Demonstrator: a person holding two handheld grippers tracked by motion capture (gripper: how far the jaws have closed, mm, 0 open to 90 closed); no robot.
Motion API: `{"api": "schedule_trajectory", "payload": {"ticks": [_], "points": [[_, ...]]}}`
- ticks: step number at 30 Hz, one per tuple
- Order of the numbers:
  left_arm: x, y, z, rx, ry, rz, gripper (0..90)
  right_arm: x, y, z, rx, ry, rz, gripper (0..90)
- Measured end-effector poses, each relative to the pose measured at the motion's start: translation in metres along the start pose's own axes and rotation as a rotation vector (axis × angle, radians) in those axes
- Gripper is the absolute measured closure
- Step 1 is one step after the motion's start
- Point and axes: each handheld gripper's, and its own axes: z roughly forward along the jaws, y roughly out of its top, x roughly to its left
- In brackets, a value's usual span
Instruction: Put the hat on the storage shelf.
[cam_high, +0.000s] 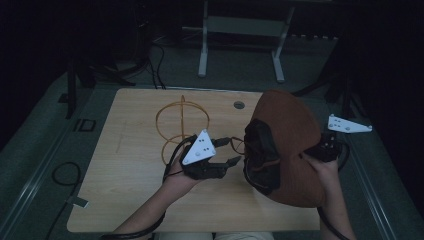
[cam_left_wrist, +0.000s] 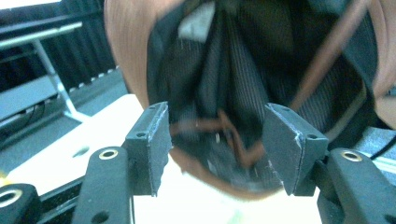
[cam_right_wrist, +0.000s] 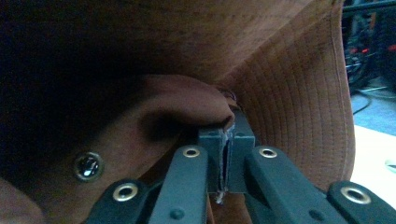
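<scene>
**Brown hat held aloft over the tabletop, wire stand waiting**

Brown brimmed hat (cam_high: 292, 145), lifted clear of the tabletop (cam_high: 125, 190) at its right half, tipped on edge with the dark-lined hollow turned left. Soft cloth by the look of it: stitched brim flexing, crown folding into a pleat where pinched, a thin brown cord (cam_left_wrist: 233, 135) dangling loose across the lining. Judged light and floppy, unlikely to slip, likely to sag or collapse if carried by one edge alone; best taken at the stitched brim or at the crown's rim on opposite sides, so the opening stays round. Metal eyelet (cam_right_wrist: 88, 166) seen in the crown wall, near the grip.

Right claw (cam_right_wrist: 226, 140) pressed together on a fold of the hat's fabric, at the hat's far right side in the high view. Left claw (cam_high: 227, 162) spread about halfway, pads not touching anything, pointed at the open crown from just beside it, lining and cord lying beyond the fingers (cam_left_wrist: 152, 144) rather than between them.

Behind the left hand (cam_high: 182, 172), an orange wire stand (cam_high: 177, 127) of hoops, upright near the tabletop's middle and bare. Farther back, a cable hole (cam_high: 239, 105) in the tabletop and a grey frame (cam_high: 240, 45) on the floor.
</scene>
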Motion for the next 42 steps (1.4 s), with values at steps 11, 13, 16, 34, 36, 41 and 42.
{"api": "schedule_trajectory", "payload": {"ticks": [11,13,16,34,36,41,42], "points": [[0.012,-0.061,-0.033,0.114,0.075,-0.067,28.9,-0.015,0.026,0.006,-0.046,-0.075,-0.008,87.8],[0.013,-0.071,-0.038,0.12,0.081,-0.091,27.9,-0.018,0.031,0.01,-0.051,-0.081,-0.007,87.8],[0.014,-0.086,-0.044,0.143,0.088,-0.116,18.9,-0.023,0.038,0.017,-0.053,-0.09,-0.008,87.8],[0.029,-0.201,-0.133,0.247,0.416,-0.323,8.4,-0.039,0.066,0.057,-0.065,-0.113,0.009,87.7],[0.032,-0.209,-0.142,0.255,0.463,-0.333,8.4,-0.04,0.067,0.064,-0.061,-0.115,0.011,87.7],[0.04,-0.226,-0.171,0.262,0.582,-0.383,8.4,-0.04,0.07,0.085,-0.03,-0.12,0.001,87.7],[0.041,-0.228,-0.176,0.258,0.612,-0.393,8.4,-0.039,0.071,0.09,-0.023,-0.127,-0.004,87.7]]}}
